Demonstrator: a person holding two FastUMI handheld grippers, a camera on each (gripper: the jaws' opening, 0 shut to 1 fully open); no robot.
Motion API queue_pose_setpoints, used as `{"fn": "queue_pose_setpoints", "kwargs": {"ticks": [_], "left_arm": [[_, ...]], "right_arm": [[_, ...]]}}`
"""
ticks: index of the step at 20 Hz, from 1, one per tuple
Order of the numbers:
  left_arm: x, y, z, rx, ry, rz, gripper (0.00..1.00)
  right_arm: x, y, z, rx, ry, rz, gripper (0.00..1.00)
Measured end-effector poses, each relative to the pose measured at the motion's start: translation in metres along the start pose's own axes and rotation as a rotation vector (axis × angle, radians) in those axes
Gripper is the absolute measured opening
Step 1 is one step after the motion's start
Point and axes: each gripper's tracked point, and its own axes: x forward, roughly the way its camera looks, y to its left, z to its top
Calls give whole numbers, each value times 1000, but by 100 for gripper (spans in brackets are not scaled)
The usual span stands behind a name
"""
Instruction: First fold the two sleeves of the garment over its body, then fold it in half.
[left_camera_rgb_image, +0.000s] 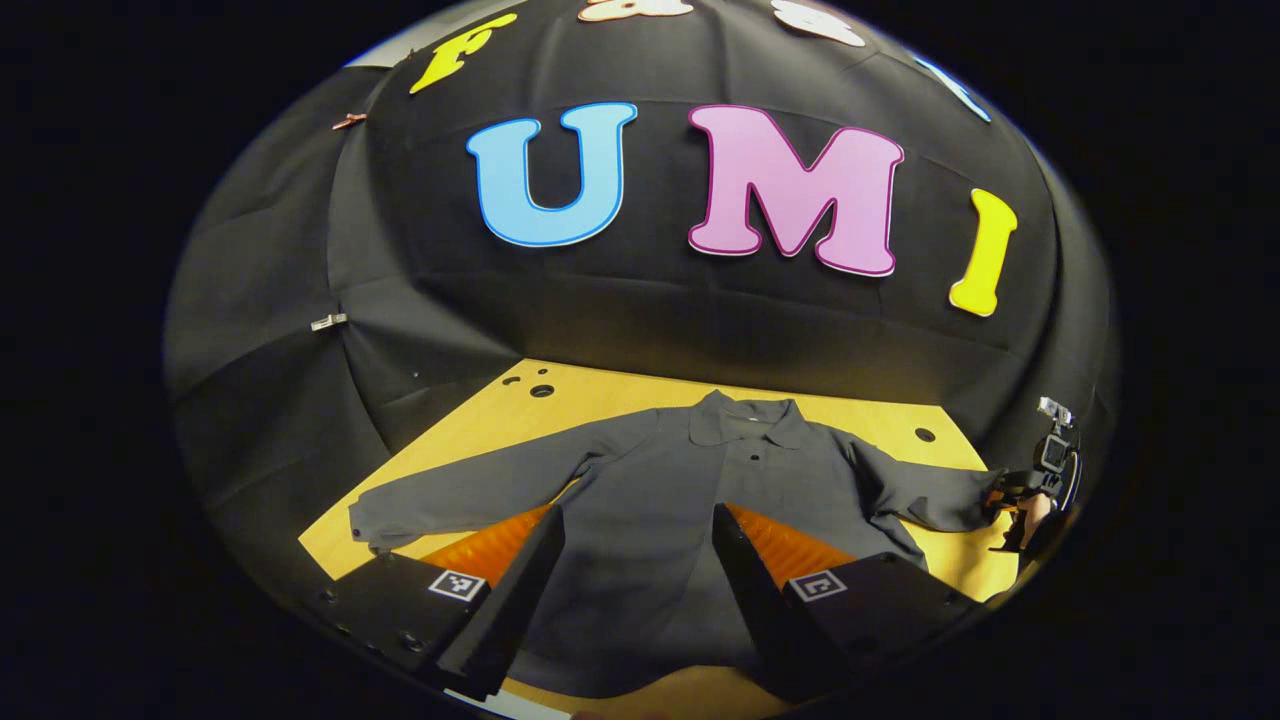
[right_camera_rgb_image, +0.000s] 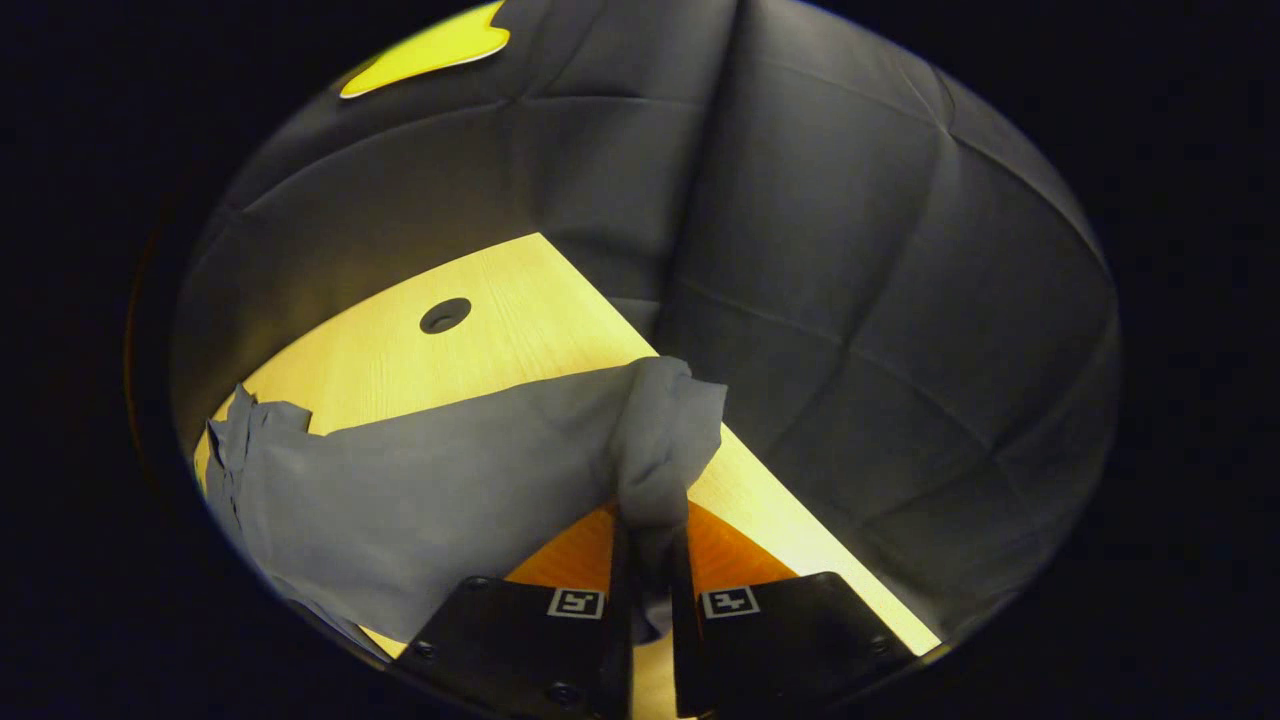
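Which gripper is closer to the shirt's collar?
Left. The left gripper hangs open over the shirt's body below the collar; the right gripper pinches a sleeve end, far off.

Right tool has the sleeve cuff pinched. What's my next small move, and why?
Probably lift the right tool slightly and carry the cuff inward over the shirt's body. The cuff is bunched between its fingers, both sleeves lie spread out on the table, and the left tool hovers open.

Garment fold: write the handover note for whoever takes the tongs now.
Left tongs: open, hovering over the shirt's body, holding nothing.
Right tongs: shut on the right sleeve cuff, bunched at the table edge.
Shirt lies flat, collar toward the wall; left sleeve spread out.
Done: no fold yet.
Left: both sleeves over the body, then fold in half.
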Motion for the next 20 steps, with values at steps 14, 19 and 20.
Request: {"fn": "queue_pose_setpoints", "kwargs": {"ticks": [14,19,20], "left_arm": [[-6,26,-5,0,-12,47,94],[-15,41,-8,-27,-24,45,94],[-18,45,-8,-38,-22,48,94]], "right_arm": [[-75,41,68,-144,-176,84,7],[-147,72,119,-225,-285,146,6],[-163,81,131,-243,-307,160,6]]}}
